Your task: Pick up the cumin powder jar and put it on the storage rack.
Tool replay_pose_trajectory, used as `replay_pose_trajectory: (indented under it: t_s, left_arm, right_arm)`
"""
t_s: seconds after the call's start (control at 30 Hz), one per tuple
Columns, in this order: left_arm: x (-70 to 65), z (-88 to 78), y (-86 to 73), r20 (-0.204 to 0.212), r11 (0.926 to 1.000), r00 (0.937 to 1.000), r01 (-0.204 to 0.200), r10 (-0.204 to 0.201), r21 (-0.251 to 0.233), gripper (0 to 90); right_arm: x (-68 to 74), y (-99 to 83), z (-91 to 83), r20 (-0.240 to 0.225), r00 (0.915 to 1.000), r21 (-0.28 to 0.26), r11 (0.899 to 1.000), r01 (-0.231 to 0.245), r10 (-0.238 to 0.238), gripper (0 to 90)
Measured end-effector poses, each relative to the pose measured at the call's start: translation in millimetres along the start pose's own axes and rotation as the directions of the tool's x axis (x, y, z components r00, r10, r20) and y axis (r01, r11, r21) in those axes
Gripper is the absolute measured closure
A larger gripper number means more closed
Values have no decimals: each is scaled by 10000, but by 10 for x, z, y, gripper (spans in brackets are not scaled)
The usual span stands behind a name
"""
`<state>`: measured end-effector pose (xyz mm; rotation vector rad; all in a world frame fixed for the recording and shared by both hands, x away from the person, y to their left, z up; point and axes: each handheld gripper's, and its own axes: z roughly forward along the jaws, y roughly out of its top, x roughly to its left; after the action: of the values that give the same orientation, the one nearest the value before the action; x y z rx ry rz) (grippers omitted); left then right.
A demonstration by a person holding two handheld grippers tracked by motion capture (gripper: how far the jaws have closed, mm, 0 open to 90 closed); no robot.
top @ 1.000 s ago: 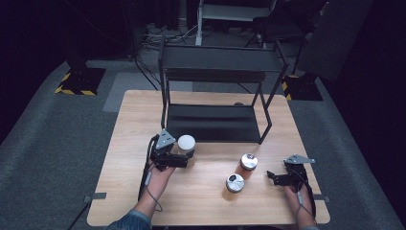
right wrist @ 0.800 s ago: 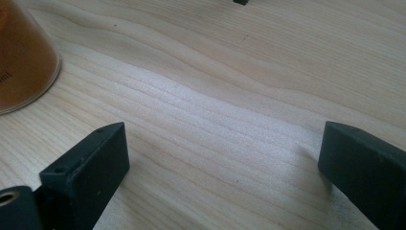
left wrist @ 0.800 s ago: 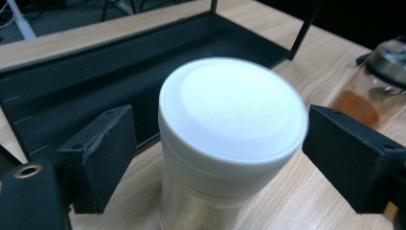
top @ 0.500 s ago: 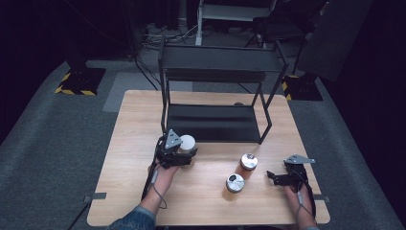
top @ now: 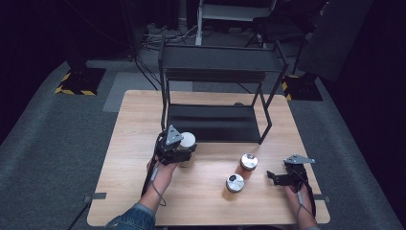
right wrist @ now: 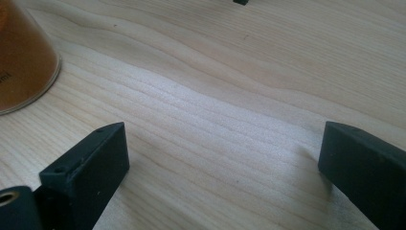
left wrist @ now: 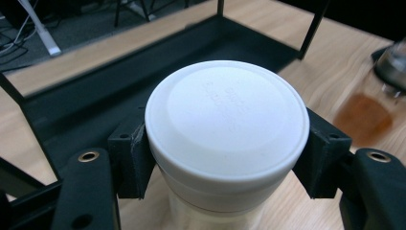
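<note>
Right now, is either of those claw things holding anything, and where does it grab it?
The left gripper clamps the white-lidded jar by its sides, just under the lid. The right gripper holds nothing.

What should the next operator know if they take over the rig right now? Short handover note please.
Left gripper: shut on the white-lid jar, in front of the black rack.
Right gripper: open, nothing between the jaws, low over the table at the right.
Two amber jars stand on the table between the hands.
Done: first jar gripped.
Left: probably set it on the rack, then the two amber jars; the rack shelves look bare so far.
</note>
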<state>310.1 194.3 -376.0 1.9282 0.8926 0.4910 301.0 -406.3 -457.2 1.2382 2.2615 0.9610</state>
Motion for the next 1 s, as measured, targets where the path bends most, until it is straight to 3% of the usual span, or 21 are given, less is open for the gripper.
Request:
replay_pose_trajectory:
  t_s: [0.2,0.47,0.8,1.0]
  left_arm:
    - [73,-12,288,-174,10000,9998,-39,38,-27,333]
    - [216,154,625,-257,9996,9997,-26,33,278,331]
    - [340,455,913,-611,9971,9981,154,-109,749,332]
    - [398,651,994,-766,9917,9968,307,-212,1247,332]
  right_arm:
    - [5,7,8,10,10000,0,10000,-21,21,28]
    - [5,7,8,10,10000,2,10000,-23,23,28]
    - [3,7,8,-3,10000,0,10000,-17,17,28]
    - [-4,6,8,-77,10000,-8,10000,61,-61,28]
